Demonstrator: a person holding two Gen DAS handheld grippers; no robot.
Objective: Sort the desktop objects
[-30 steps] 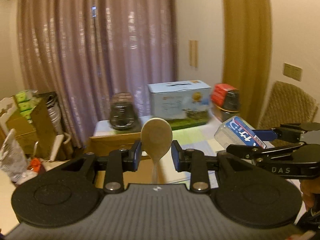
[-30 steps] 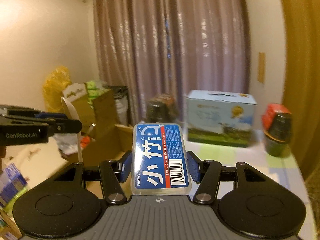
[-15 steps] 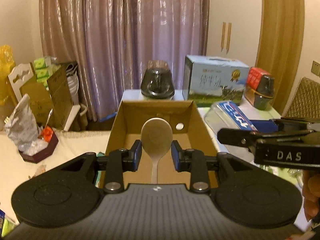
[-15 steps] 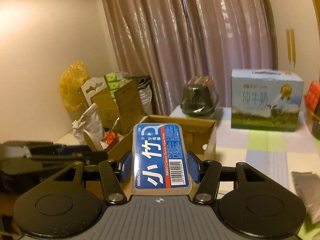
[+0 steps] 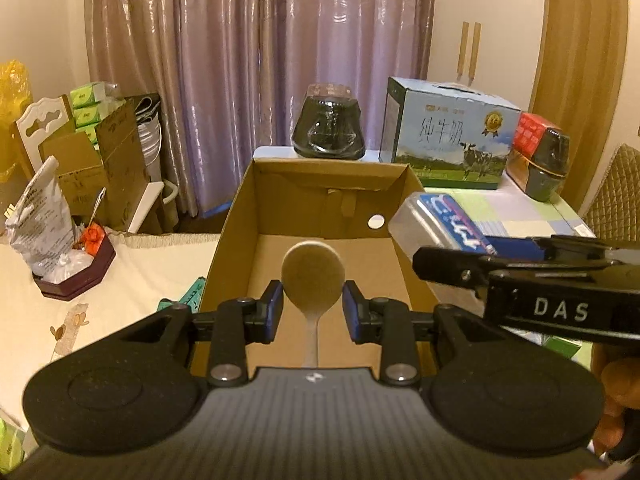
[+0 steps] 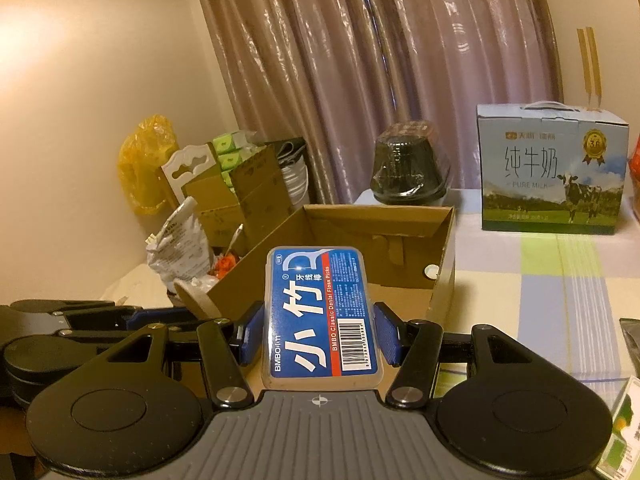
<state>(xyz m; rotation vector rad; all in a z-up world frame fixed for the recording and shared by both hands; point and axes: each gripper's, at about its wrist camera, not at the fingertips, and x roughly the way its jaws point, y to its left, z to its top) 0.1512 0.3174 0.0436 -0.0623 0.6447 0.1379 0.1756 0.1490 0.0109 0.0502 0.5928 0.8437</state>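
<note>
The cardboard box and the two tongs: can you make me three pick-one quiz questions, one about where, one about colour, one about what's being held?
1. Where is the cardboard box?
A. in front of both tongs
B. on the floor
C. on a chair

2. What colour is the floss pick case's label?
A. green
B. blue
C. yellow

3. What do the left tongs hold?
A. nothing
B. a cup
C. a wooden spoon

Answers: 1 A, both views look into its open top. 2 B, blue with white characters, gripped in the right tongs. 3 C, the spoon's bowl sticks up between the pads.
</note>
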